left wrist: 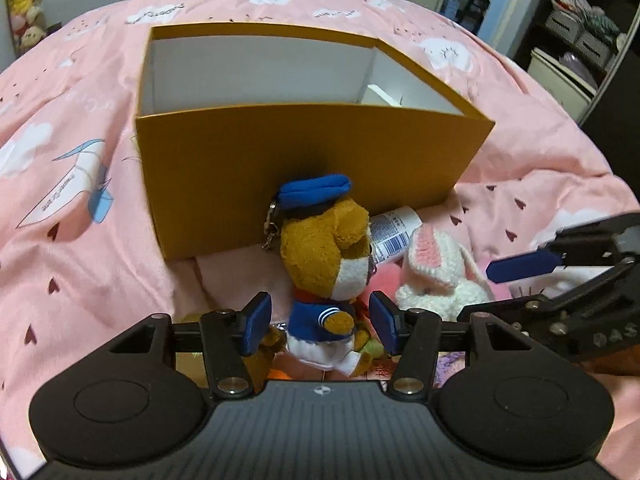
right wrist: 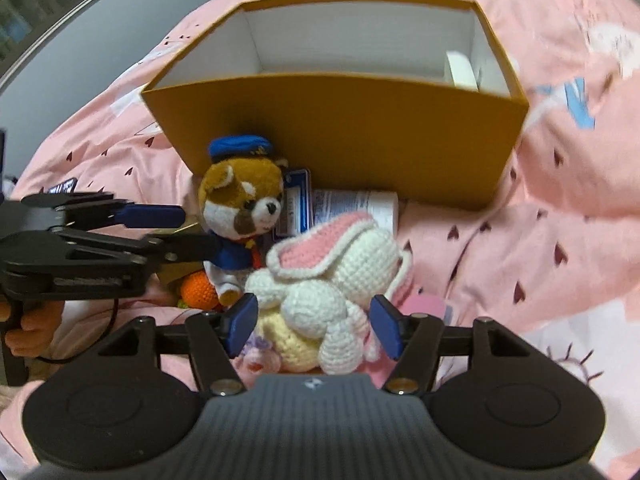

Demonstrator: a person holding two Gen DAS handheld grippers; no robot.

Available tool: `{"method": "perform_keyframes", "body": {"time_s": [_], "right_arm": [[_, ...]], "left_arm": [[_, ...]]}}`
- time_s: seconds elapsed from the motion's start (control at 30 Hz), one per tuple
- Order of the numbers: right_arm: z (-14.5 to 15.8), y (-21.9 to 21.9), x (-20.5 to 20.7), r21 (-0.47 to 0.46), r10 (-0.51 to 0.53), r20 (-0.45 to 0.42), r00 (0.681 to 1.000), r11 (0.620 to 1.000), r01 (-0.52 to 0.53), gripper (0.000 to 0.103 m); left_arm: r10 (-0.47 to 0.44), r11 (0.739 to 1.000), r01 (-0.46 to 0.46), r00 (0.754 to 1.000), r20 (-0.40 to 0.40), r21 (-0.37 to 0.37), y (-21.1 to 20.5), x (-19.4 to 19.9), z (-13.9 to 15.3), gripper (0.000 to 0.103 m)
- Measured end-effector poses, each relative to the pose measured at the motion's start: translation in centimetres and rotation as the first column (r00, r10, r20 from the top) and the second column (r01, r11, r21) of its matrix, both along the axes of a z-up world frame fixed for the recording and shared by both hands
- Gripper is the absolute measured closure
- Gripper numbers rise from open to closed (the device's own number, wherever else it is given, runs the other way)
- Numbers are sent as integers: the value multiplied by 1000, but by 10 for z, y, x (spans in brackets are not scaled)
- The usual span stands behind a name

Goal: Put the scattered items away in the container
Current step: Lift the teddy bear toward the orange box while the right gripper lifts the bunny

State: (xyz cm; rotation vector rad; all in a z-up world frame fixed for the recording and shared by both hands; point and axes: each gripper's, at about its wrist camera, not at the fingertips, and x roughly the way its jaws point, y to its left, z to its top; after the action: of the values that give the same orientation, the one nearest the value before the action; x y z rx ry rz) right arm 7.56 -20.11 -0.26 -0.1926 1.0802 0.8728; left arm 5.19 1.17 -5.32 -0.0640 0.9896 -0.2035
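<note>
Orange box (left wrist: 304,168) rim above plush bear (left wrist: 324,276) — left tongs (left wrist: 320,320) and right tongs (right wrist: 314,320) both apart.

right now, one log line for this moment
left gripper: open around brown sailor plush | right gripper: open around white crochet bunny | orange box: nearly empty

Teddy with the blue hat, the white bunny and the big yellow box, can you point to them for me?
Teddy (left wrist: 320,240), left wrist view, on its brown head.
Bunny (right wrist: 360,268), right wrist view, on its white crocheted head.
Box (right wrist: 340,128), right wrist view, on its near outer wall.
</note>
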Motion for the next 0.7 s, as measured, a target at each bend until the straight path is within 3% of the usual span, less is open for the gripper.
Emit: {"method": "perform_keyframes", "body": {"time_s": [0.1, 0.5, 0.7], "right_arm": [[4, 7, -7, 0, 51, 33, 998, 999, -51, 39], [-18, 42, -7, -117, 102, 97, 990, 989, -91, 38], [-27, 54, -7, -152, 115, 115, 987, 984, -97, 30]], "left_arm": [[-10, 1000, 10, 1000, -11, -10, -2, 7, -8, 49], [-24, 999, 24, 1000, 3, -23, -6, 20, -26, 54], [-9, 999, 8, 1000, -7, -50, -4, 21, -28, 57]]}}
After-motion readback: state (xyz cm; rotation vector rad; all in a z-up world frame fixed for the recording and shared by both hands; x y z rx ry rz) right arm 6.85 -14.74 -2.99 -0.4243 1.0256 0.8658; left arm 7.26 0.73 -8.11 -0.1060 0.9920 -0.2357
